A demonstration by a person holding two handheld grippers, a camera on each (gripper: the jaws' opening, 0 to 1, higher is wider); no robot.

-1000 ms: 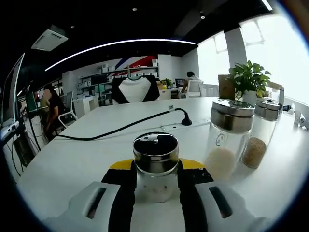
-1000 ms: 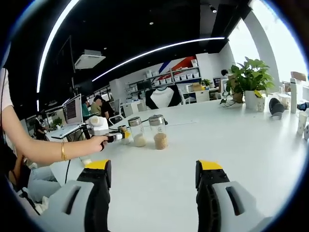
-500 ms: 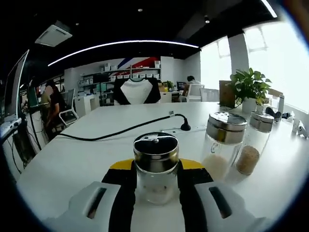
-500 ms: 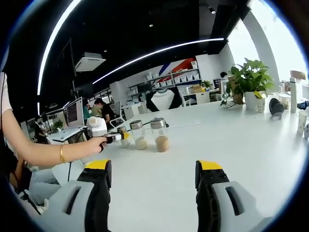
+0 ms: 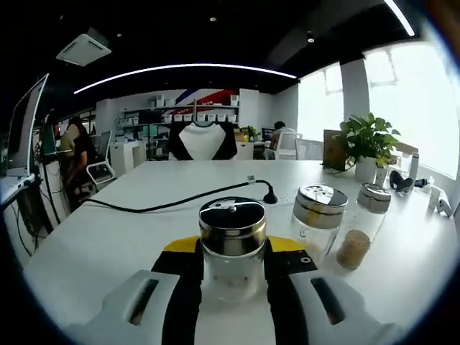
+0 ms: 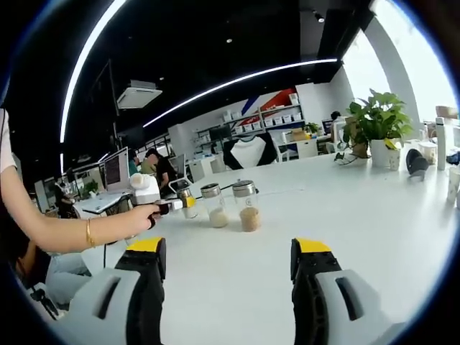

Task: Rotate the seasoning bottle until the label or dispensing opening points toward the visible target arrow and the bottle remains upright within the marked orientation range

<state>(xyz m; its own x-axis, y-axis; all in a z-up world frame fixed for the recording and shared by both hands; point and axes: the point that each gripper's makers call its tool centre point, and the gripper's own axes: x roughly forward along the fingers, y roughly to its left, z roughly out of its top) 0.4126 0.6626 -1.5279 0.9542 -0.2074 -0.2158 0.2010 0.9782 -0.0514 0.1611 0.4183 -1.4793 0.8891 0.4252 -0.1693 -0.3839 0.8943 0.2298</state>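
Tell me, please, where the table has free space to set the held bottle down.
Free: the table between the right gripper and the plant pot. Crowded: beside the two jars and the black cable.

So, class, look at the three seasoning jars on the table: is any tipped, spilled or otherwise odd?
Nothing stands out. The jar between the left gripper's fingers stands upright, as do the pale-filled jar and brown-filled jar beside it; no spill shows on the table.

The seasoning bottle [image 5: 232, 248] was clear glass under a silver collar and black top; the left gripper [image 5: 231, 266] was black, yellow-tipped, on pale grey; the neighbouring jars [image 5: 314, 223] held whitish and tan [image 5: 355, 228] grains; the table [image 5: 129, 223] was white, crossed by a black cable [image 5: 180, 201]; the plant [image 5: 366, 136] was green.
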